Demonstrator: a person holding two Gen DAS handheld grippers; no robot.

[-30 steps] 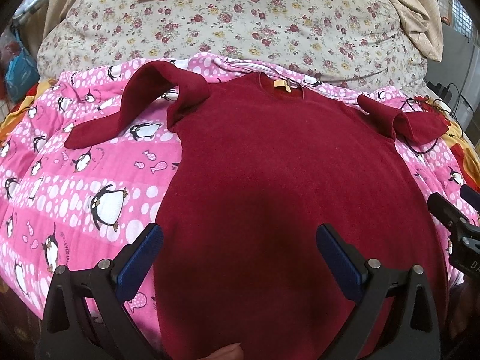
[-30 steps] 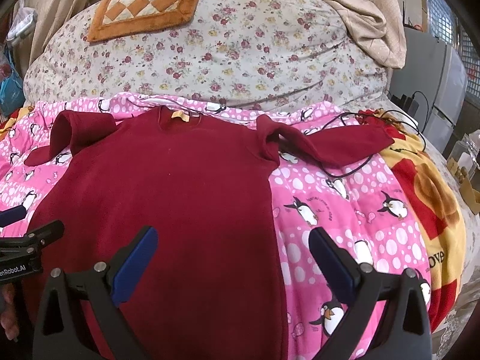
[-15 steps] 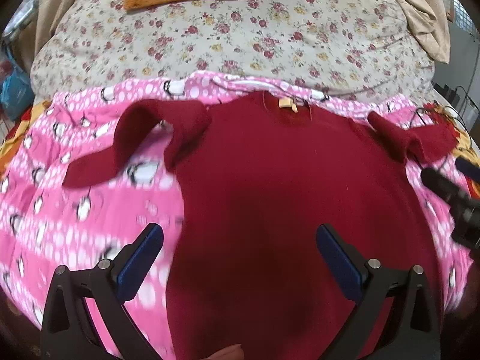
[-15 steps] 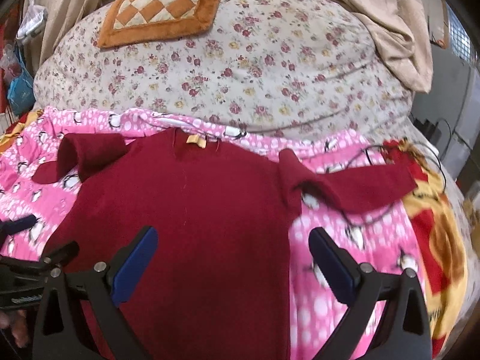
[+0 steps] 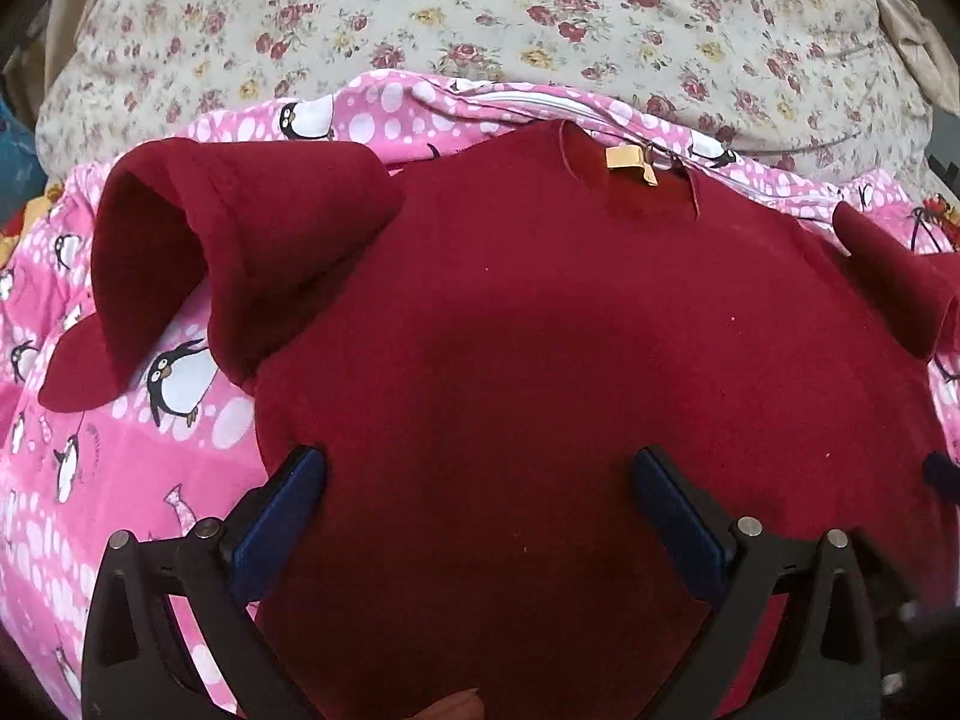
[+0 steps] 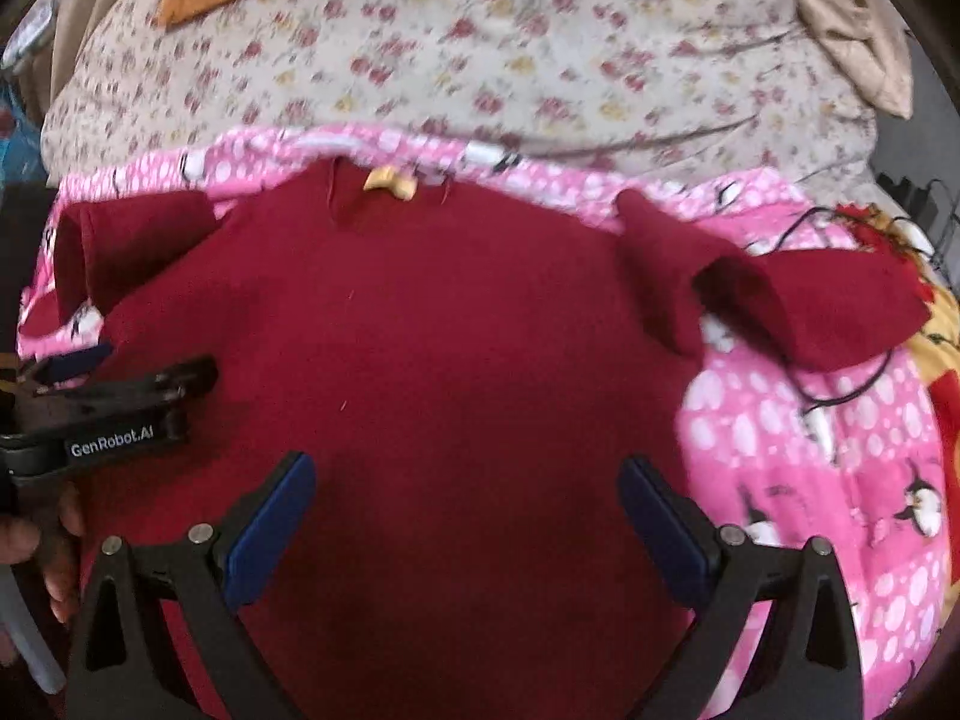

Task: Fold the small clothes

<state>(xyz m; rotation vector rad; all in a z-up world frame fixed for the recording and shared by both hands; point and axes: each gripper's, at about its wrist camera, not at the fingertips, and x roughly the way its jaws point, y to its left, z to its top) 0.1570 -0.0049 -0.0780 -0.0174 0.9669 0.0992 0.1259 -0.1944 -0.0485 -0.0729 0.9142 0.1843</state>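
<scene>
The dark red sweater (image 5: 540, 360) lies flat on the pink penguin blanket (image 5: 120, 480) on the bed, both sleeves bunched. The left gripper (image 5: 480, 498) and right gripper (image 6: 468, 498) hover above it, jaws wide and empty. Folding seems not yet begun; next probably comes grasping a sleeve (image 5: 240, 240).

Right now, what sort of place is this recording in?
Most likely a home bedroom: a dark red sweater lies on a pink penguin blanket spread over a bed, with a floral quilt behind.
</scene>
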